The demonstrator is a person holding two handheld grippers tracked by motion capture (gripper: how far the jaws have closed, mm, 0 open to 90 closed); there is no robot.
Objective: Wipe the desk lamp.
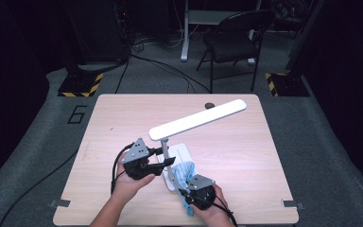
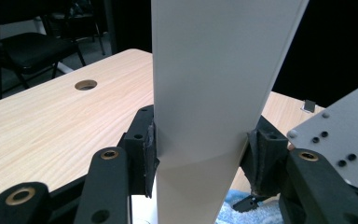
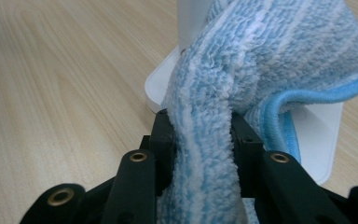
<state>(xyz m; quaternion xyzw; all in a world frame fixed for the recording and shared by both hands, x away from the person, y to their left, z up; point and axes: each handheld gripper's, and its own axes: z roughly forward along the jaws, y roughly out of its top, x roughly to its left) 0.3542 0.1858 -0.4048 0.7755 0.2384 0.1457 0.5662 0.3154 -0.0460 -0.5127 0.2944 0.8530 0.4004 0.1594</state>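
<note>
- Near the front edge of the table [image 1: 246, 156]: white desk lamp [image 1: 196, 120], base flat on the wood, long head slanting up and away toward the far right corner.
- Left gripper [image 1: 163, 156] clamped on the lamp's flat upright, pads [image 2: 150, 156] pressing both sides.
- Right gripper [image 1: 183, 185] clenched on a bunched blue-and-white cloth [image 3: 261, 60], draped against the lamp base [image 3: 319, 140].
- Risk, as a judgement: hard wiping pressure low on the base could tip or slide the lamp if the left hold slackens; a smooth, flat upright would likely slip easily between the pads.
- Also possible: loose cloth snagging under the base edge, dragging it toward the table's front edge close by.
- Trailing cables near both hands, apt to catch.
- Open wood to the left, right and beyond; lamp head overhanging, limiting upward room.
</note>
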